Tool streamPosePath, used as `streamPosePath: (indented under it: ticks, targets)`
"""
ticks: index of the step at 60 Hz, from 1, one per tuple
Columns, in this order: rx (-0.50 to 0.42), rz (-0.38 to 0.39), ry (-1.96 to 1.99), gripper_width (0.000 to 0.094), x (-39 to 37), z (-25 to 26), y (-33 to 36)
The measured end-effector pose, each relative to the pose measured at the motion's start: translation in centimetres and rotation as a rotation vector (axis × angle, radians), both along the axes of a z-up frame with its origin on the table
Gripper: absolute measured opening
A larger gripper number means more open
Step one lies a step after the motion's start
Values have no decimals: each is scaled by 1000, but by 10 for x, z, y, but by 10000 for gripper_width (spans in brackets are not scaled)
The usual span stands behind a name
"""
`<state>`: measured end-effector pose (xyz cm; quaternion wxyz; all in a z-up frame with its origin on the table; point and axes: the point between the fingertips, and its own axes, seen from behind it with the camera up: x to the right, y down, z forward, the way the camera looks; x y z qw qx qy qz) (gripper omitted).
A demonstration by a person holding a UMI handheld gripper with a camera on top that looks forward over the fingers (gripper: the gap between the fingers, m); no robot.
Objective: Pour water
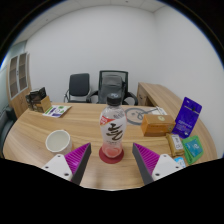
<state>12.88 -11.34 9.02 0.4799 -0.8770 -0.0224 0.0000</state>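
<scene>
A clear plastic water bottle [113, 128] with a white label bearing dark script and a pinkish base stands upright on a round red coaster [110, 155] on the wooden table [45, 125]. It stands just ahead of my gripper [111, 160], between the lines of the two fingers. The fingers [77, 158] are spread wide with clear gaps on both sides of the bottle, holding nothing. A white bowl [58, 139] sits on the table to the left of the bottle.
A cardboard box [156, 124] and a dark mug [131, 117] stand right of the bottle. A blue-purple package [186, 116] and a teal packet [192, 148] lie at the far right. Office chairs [98, 88] stand beyond the table. A shelf [18, 75] is at the left wall.
</scene>
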Motion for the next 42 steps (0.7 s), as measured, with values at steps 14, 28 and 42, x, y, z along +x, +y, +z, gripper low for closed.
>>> streamPosePath:
  ticks: [14, 28, 42]
  targets:
    - [-16, -100, -23, 858, -24, 64, -99]
    - [-27, -157, -64, 857, -57, 95, -173]
    - [-30, -165, -96, 858, -73, 102, -197]
